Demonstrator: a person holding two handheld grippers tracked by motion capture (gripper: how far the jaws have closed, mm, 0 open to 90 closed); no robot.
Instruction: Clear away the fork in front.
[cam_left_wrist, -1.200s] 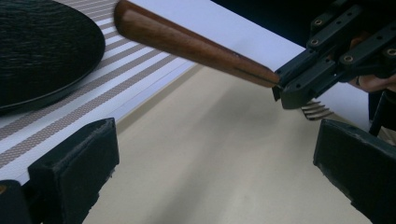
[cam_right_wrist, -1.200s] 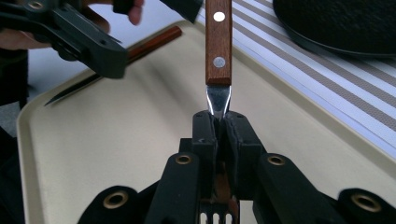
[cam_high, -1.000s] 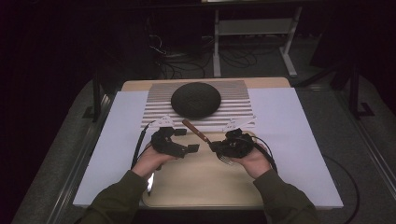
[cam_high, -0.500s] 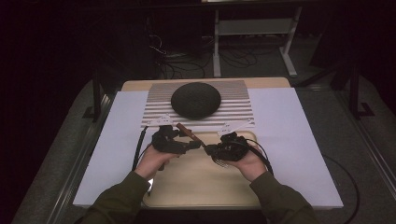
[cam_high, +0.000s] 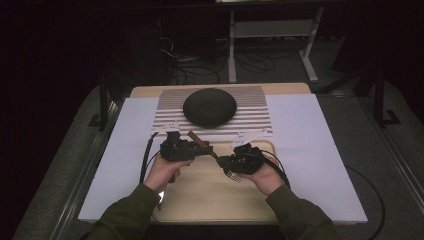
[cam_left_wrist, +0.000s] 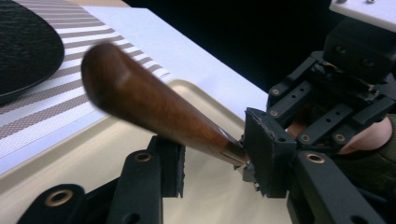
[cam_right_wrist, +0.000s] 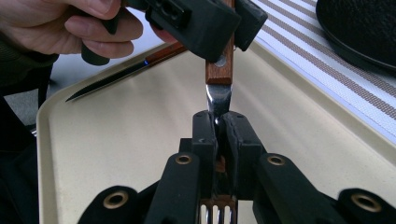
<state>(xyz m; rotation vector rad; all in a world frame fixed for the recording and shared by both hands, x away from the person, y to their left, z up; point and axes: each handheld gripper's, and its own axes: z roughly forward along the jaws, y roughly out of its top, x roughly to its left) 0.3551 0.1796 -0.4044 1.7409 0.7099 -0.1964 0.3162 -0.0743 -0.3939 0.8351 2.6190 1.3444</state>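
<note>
A fork (cam_high: 198, 141) with a brown wooden handle (cam_left_wrist: 149, 107) hangs over the beige tray (cam_high: 210, 200). My right gripper (cam_right_wrist: 218, 126) is shut on its metal neck, and the tines (cam_right_wrist: 217, 212) point back between the jaws. My left gripper (cam_left_wrist: 215, 154) has just been closing on the wooden handle, and its pads (cam_right_wrist: 201, 18) press on it from both sides. In the high view the left gripper (cam_high: 202, 148) and right gripper (cam_high: 220, 161) meet nose to nose above the tray's far edge.
A knife (cam_right_wrist: 107, 86) lies on the tray under the person's left hand. Beyond the tray a round black plate (cam_high: 209, 106) rests on a striped placemat (cam_high: 165, 117). White paper (cam_high: 310, 150) covers the table on both sides.
The left gripper has moved right onto the fork's handle, and its jaws have closed around it. The right hand has shifted slightly left with the fork.
</note>
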